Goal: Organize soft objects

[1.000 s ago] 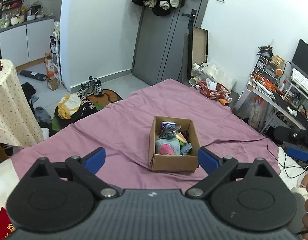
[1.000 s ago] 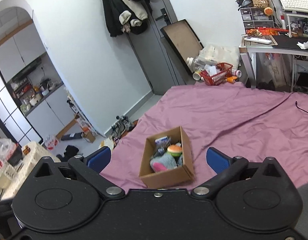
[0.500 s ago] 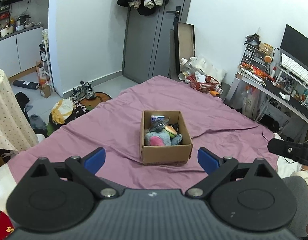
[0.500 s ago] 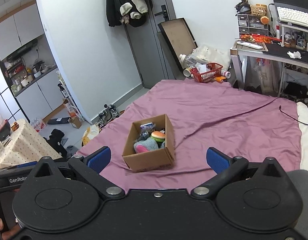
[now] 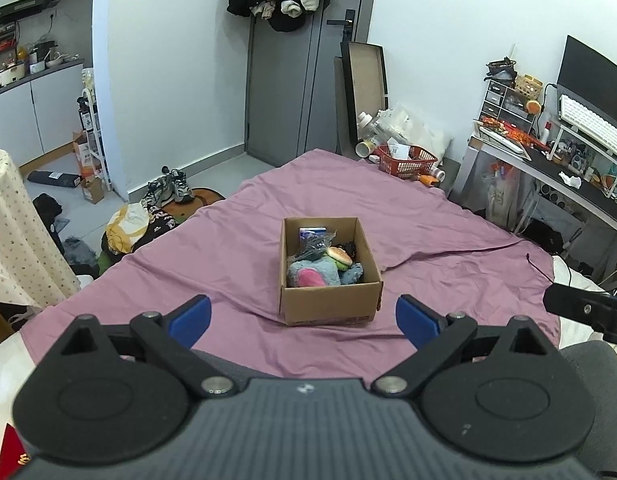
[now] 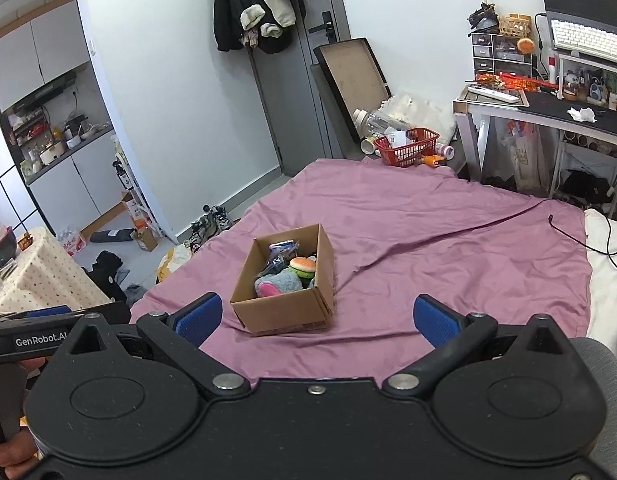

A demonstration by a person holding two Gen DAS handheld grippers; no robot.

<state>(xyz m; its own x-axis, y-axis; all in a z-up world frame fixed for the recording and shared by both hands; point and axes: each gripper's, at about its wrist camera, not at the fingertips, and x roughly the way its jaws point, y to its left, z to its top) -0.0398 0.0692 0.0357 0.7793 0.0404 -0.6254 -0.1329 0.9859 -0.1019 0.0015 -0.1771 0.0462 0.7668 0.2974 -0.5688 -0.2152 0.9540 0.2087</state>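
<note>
Compared with the frame a second ago, both views have drawn back and levelled: the cardboard box now sits mid-frame, clear of the fingers, and the opposite gripper has entered each view's edge.

Left wrist view, left to right. A patterned cloth is cut off at the left edge. The left gripper has its blue fingers spread wide with nothing between them. The box stands on the purple bedsheet, centre frame, beyond the fingertips. Inside lie a grey-blue plush with a pink patch, a burger-shaped toy and a dark crinkled packet that is hard to identify; the lower contents are hidden by the box wall. Part of the right gripper's body juts in at the right edge, its fingers out of frame. The bench at upper right is cut off.

Right wrist view, left to right. The left gripper's body, labelled "GenRobot.AI", is partly hidden at the lower left. The right gripper is likewise wide open and empty. The box lies left of centre on the sheet. The red basket sits on the floor past the bed's far end.
</note>
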